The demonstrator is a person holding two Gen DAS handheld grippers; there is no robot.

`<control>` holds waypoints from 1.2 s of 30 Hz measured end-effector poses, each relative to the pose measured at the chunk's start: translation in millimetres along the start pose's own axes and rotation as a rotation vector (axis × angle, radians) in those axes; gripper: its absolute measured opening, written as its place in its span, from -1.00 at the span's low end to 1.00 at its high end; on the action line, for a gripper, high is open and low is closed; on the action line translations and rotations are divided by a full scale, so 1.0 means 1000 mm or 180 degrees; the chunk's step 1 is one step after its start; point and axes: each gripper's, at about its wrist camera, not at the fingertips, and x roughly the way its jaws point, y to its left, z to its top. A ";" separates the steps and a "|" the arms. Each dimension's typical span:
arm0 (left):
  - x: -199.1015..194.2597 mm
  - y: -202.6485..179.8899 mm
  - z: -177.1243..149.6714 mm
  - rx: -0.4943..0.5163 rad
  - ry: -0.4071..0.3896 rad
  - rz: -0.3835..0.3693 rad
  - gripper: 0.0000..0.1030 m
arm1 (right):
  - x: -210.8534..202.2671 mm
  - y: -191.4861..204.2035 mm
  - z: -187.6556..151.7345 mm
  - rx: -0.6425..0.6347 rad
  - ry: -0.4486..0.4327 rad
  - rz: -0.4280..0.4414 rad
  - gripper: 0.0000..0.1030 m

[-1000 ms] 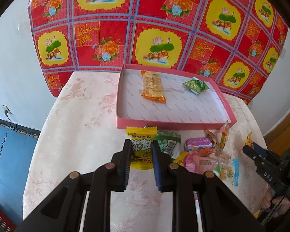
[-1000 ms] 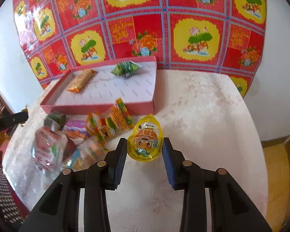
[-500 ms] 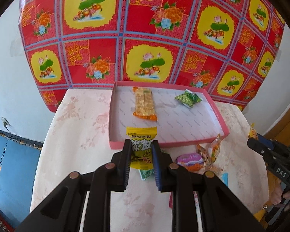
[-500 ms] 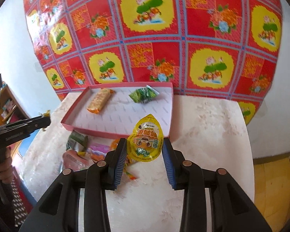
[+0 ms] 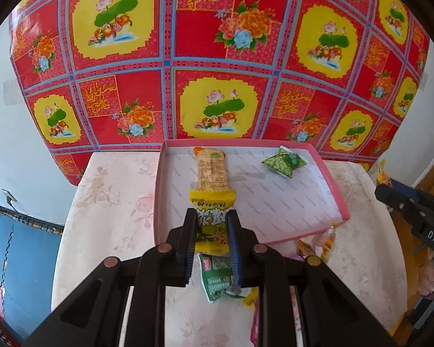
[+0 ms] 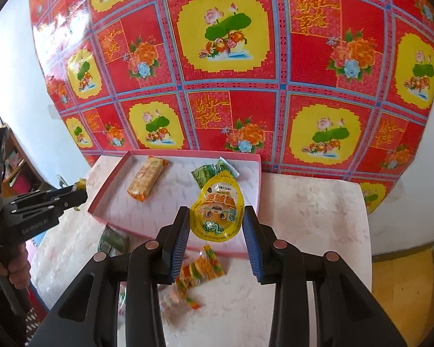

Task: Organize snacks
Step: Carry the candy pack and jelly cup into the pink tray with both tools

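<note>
We hold two snacks above the table (image 5: pixel 107 202). Our left gripper (image 5: pixel 210 225) is clamped on a yellow packet (image 5: pixel 211 219), which stands upright between the pads, over the near edge of the pink tray (image 5: pixel 329 202). Our right gripper (image 6: pixel 216 225) is clamped on a yellow pouch (image 6: pixel 217 211), also over the near part of the tray. Inside the tray lie a cracker pack (image 5: pixel 211 170) at the far left and a green packet (image 5: pixel 283 163) at the far right. A green sachet (image 5: pixel 220 277) lies on the table under the left gripper.
</note>
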 end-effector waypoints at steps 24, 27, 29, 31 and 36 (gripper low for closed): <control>0.085 0.012 -0.005 -0.0069 0.0498 0.0095 -0.58 | 0.080 -0.022 0.012 0.0179 0.0269 0.0042 -0.27; 0.091 0.012 -0.007 -0.0052 0.0528 0.0108 -0.58 | 0.089 -0.024 0.013 0.0168 0.0307 0.0041 -0.27; 0.094 0.012 -0.007 -0.0045 0.0541 0.0115 -0.58 | 0.094 -0.025 0.014 0.0165 0.0324 0.0031 -0.27; 0.097 0.012 -0.007 -0.0044 0.0553 0.0122 -0.58 | 0.099 -0.027 0.016 0.0172 0.0338 0.0031 -0.27; 0.100 0.012 -0.005 -0.0034 0.0549 0.0135 -0.58 | 0.113 -0.030 0.019 0.0177 0.0390 0.0016 -0.27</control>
